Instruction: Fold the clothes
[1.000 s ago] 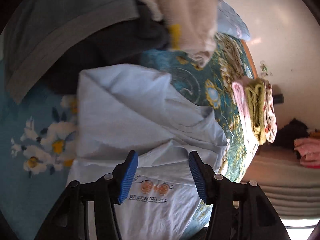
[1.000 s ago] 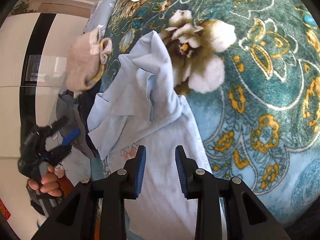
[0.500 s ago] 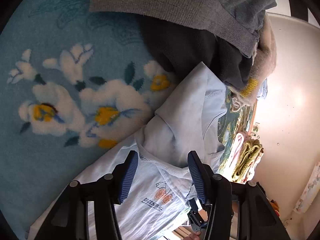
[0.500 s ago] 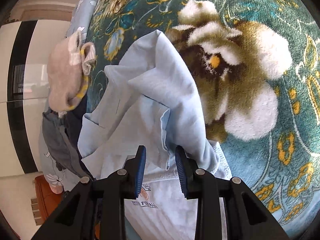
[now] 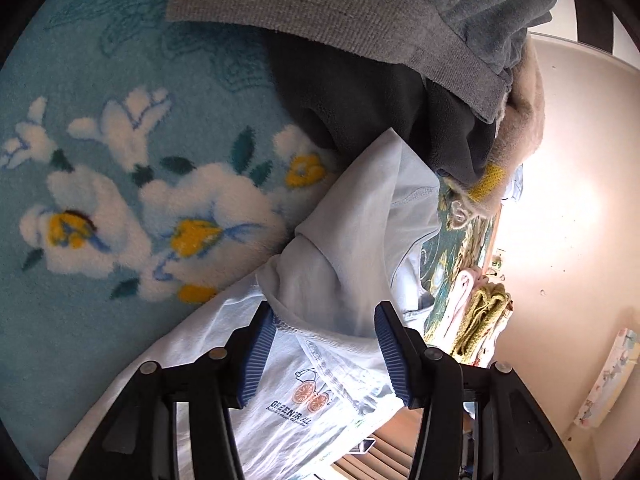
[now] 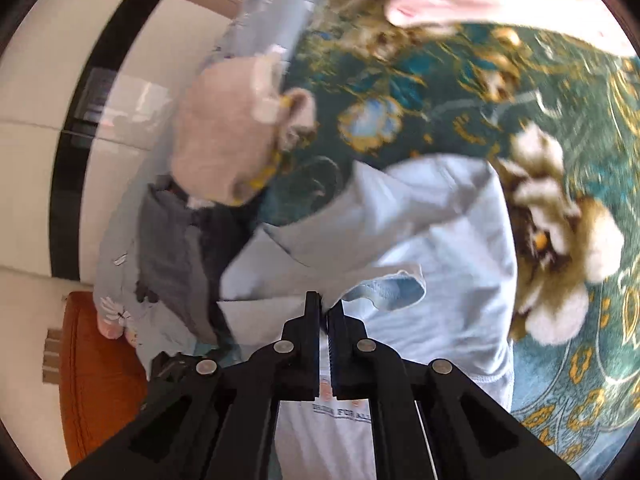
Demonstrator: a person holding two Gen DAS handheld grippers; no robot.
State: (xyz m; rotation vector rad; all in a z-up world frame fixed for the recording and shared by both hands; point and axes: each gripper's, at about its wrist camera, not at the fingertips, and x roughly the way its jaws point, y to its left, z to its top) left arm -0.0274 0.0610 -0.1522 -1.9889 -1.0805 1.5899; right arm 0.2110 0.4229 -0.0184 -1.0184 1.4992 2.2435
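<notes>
Step in hand, as judged: carrying a fold across the light blue T-shirt [image 6: 432,280]; keep the pinched edge taut and lay it square over the printed front. The right gripper [image 6: 325,312] is pressed together, apparently on the shirt's hem, though blur hinders certainty. The left gripper [image 5: 325,354] stands spread above the shirt's folded edge [image 5: 320,312] on the floral blanket [image 5: 120,200], gripping nothing.

1. The left camera sits on the left gripper [image 5: 324,354] and looks forward and down, very close to the light blue shirt [image 5: 352,248] on the blue flower blanket [image 5: 100,140].
2. The right camera sits on the right gripper [image 6: 325,308] and looks forward and down at the same shirt [image 6: 432,248] from close up. This picture is blurry.
3. Both views share the shirt, the gray clothes [image 5: 400,20] [image 6: 168,248] and the fuzzy pink thing [image 5: 524,120] [image 6: 224,136].
</notes>
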